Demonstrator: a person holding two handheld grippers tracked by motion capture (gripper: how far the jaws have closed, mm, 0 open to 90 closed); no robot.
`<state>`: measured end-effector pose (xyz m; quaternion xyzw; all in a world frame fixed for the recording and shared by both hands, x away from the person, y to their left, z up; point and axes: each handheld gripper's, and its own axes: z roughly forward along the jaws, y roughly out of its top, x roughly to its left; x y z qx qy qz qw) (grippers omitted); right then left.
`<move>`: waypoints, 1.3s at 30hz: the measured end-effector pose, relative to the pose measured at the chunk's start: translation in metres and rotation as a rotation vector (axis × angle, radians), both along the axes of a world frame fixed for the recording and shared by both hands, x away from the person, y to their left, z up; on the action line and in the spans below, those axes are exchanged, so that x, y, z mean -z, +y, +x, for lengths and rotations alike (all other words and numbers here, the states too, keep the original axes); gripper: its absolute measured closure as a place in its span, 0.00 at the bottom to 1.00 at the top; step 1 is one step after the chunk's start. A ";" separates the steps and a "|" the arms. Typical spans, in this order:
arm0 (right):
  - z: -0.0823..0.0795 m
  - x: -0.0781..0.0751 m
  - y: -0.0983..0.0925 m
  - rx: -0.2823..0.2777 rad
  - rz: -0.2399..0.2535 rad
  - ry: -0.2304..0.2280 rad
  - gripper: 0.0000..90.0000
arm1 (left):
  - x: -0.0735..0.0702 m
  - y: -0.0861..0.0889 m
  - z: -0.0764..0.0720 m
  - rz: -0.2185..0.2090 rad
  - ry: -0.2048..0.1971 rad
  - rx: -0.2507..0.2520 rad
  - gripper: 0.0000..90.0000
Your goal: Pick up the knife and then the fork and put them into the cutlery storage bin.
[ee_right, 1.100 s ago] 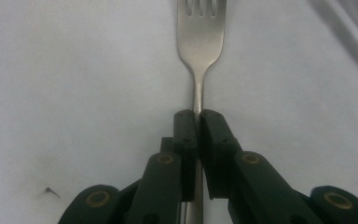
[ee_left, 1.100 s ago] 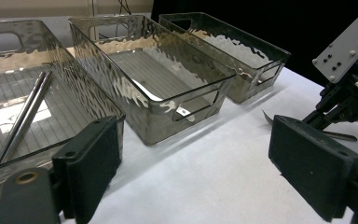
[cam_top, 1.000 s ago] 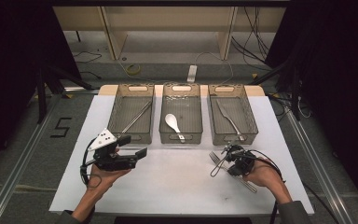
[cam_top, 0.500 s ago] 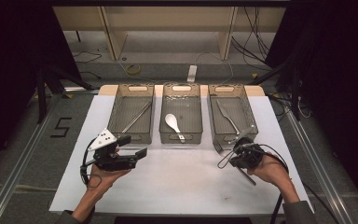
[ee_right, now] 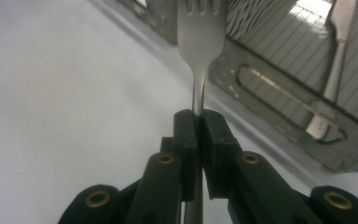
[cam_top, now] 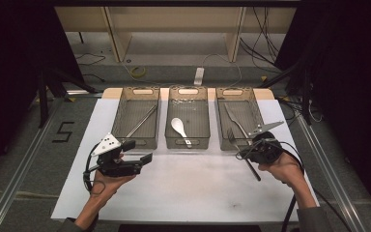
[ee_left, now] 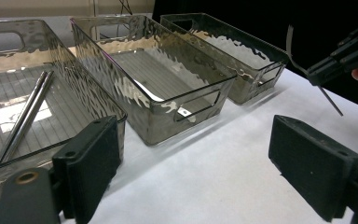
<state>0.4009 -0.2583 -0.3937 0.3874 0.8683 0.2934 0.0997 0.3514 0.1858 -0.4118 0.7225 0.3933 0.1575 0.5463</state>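
Pinching a fork (cam_top: 237, 146) by its handle, the right gripper (cam_top: 251, 149) is holding it above the table's (cam_top: 198, 188) right edge, tines pointing toward the rightmost of three trays (cam_top: 244, 117). The left gripper (cam_top: 142, 159) is hovering, jaws spread, near the left tray (cam_top: 136, 121).

Place: a lab-style recording bay.
Surroundings: black curtains (cam_top: 19, 72) on both sides.
Floor: loose cables (cam_top: 265, 43) and metal rails (cam_top: 19, 179).
Marker: a taped number five (cam_top: 64, 131) beside the white-covered table (cam_top: 183, 193).
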 end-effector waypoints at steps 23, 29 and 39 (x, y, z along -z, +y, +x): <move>0.019 -0.022 0.001 0.025 0.033 -0.075 0.95 | 0.001 0.002 0.000 -0.008 0.001 -0.006 0.18; 0.030 -0.030 0.003 0.027 0.037 -0.087 0.95 | 0.001 0.001 0.000 -0.007 -0.001 -0.004 0.18; 0.053 -0.052 0.007 0.043 0.027 -0.105 0.95 | 0.001 0.001 0.000 -0.007 0.000 -0.003 0.18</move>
